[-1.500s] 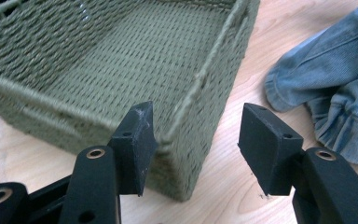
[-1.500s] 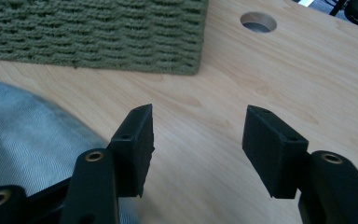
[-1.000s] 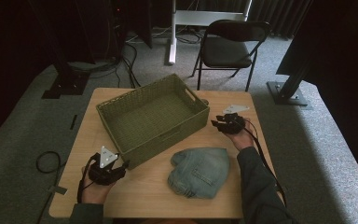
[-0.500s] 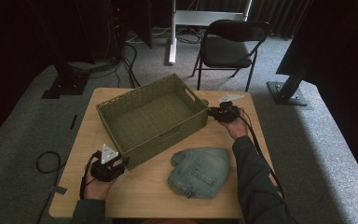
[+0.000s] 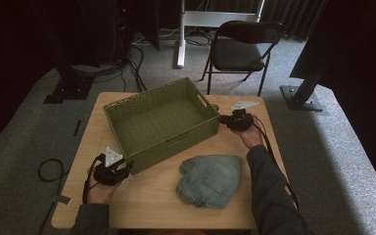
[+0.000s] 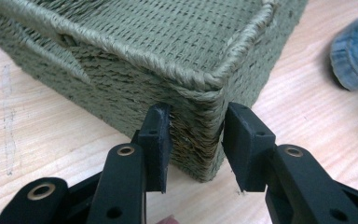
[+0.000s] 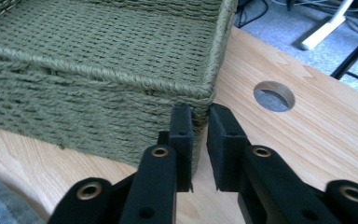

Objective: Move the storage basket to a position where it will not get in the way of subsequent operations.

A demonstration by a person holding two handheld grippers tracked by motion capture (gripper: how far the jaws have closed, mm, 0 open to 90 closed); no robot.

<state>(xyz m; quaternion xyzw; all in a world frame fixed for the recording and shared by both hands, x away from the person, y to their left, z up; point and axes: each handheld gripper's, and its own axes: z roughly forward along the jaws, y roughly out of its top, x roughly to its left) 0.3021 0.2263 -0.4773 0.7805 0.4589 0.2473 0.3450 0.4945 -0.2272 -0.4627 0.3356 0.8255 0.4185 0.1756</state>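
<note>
Fingers (image 6: pixel 247 144) astride basket (image 6: pixel 168 51) corners

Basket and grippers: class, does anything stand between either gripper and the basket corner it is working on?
Nothing visible does. The left gripper clamps one corner of the basket, and the right gripper, whose jaws have just been closing, pinches another corner.

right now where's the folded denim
In the high view the folded denim lies on the table's near right part, just in front of the woven basket.
</note>
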